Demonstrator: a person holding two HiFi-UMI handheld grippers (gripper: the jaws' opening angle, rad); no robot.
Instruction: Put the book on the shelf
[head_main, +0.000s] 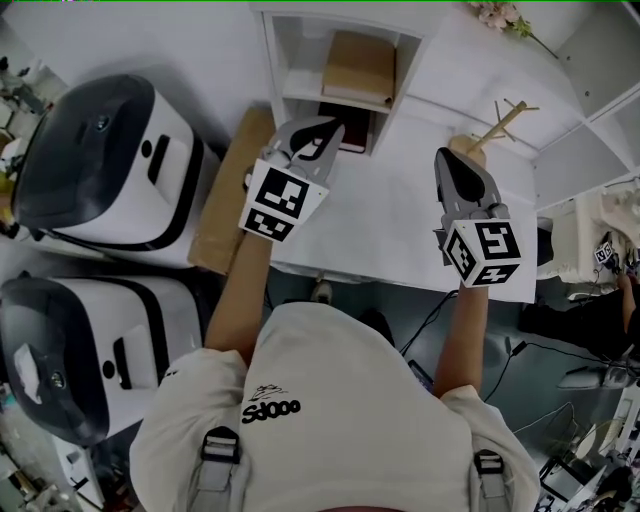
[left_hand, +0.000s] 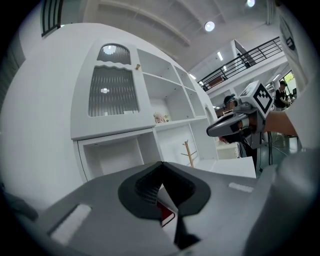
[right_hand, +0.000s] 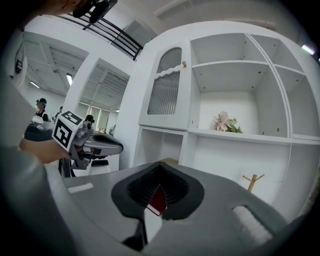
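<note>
A dark red book (head_main: 352, 131) lies in the lower compartment of the white shelf unit (head_main: 277, 60). It shows as a red sliver through the gap under the jaws in the left gripper view (left_hand: 165, 212) and in the right gripper view (right_hand: 158, 200). My left gripper (head_main: 322, 128) is shut and empty, its tip just left of the book; its jaws meet in its own view (left_hand: 161, 165). My right gripper (head_main: 447, 155) hovers over the white tabletop (head_main: 390, 215) to the right, jaws together and holding nothing (right_hand: 160, 166). Each gripper sees the other: the right gripper (left_hand: 215, 131), the left gripper (right_hand: 119, 147).
A brown book or box (head_main: 358, 65) lies on the shelf above the red book. A wooden branch stand (head_main: 497, 128) rises beside the right gripper, with pink flowers (head_main: 505, 15) behind. A cardboard piece (head_main: 225, 190) leans at the table's left; two white machines (head_main: 100, 160) stand further left.
</note>
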